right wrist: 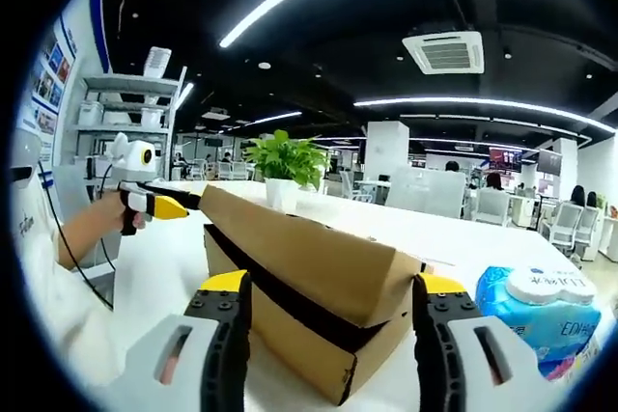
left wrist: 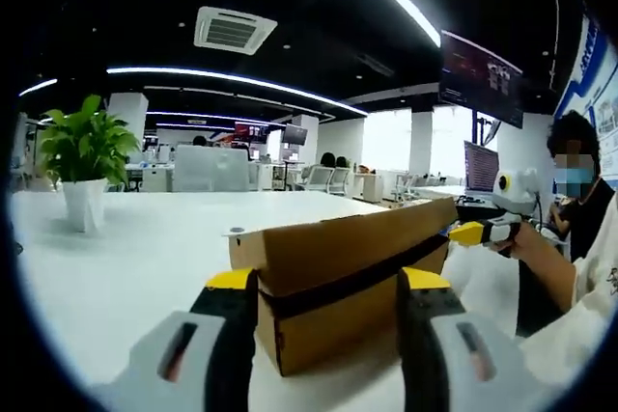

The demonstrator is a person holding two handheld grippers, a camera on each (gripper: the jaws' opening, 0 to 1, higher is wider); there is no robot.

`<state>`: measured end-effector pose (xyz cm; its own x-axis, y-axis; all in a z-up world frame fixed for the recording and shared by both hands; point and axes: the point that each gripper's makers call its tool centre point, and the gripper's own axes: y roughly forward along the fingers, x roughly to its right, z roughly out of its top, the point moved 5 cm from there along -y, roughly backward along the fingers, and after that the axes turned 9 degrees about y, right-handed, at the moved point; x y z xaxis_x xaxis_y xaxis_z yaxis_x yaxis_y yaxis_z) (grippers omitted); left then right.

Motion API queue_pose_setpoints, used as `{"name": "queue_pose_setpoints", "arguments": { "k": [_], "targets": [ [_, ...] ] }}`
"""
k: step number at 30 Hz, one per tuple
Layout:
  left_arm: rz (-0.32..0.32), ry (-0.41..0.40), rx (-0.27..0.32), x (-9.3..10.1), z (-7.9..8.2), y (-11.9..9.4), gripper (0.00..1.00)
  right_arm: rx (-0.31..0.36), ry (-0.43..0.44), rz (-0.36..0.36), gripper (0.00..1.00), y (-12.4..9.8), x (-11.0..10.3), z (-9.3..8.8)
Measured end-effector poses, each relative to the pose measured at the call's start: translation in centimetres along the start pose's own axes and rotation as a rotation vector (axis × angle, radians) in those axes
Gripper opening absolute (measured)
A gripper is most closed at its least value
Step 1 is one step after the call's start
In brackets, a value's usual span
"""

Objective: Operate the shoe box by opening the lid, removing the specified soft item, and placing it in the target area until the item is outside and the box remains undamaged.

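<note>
A brown cardboard shoe box with a black band lies on the white table, one corner toward me. Its lid is tilted up, higher at the far end. My left gripper stands open, its yellow-tipped jaws flanking the near corner. In the right gripper view the box shows from the other end, lid raised over a dark gap. My right gripper is open on both sides of that corner. Each gripper shows at the lid's far end in the other's view: right gripper, left gripper. The soft item is hidden.
A blue pack of wet wipes lies on the table just right of the box. A potted plant stands farther back. The person holding the grippers is at the table's side. Office desks and shelves lie beyond.
</note>
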<state>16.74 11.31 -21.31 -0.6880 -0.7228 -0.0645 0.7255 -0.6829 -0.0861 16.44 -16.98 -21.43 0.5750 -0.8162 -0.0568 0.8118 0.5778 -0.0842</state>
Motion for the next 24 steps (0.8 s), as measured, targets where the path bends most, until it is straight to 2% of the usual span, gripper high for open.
{"name": "queue_pose_setpoints", "arguments": {
  "k": [2,7,14,19,24],
  "targets": [
    [0.006,0.009,-0.006,-0.07,-0.1,-0.05,0.58,0.019,0.069,0.025,0.71,-0.18,-0.05,0.11],
    [0.004,0.0,-0.009,-0.03,-0.16,-0.08,0.57,0.036,0.116,0.012,0.65,-0.31,0.12,0.17],
    [0.014,0.017,-0.027,-0.03,-0.58,-0.01,0.56,0.028,0.105,-0.024,0.61,-0.19,0.3,-0.14],
    [0.01,-0.033,-0.006,-0.27,-0.64,-0.19,0.55,0.025,0.107,-0.034,0.6,-0.2,0.29,-0.25],
    [0.022,-0.028,-0.015,-0.36,-0.92,-0.21,0.5,0.013,0.092,-0.041,0.6,-0.1,0.18,-0.6]
  ]
}}
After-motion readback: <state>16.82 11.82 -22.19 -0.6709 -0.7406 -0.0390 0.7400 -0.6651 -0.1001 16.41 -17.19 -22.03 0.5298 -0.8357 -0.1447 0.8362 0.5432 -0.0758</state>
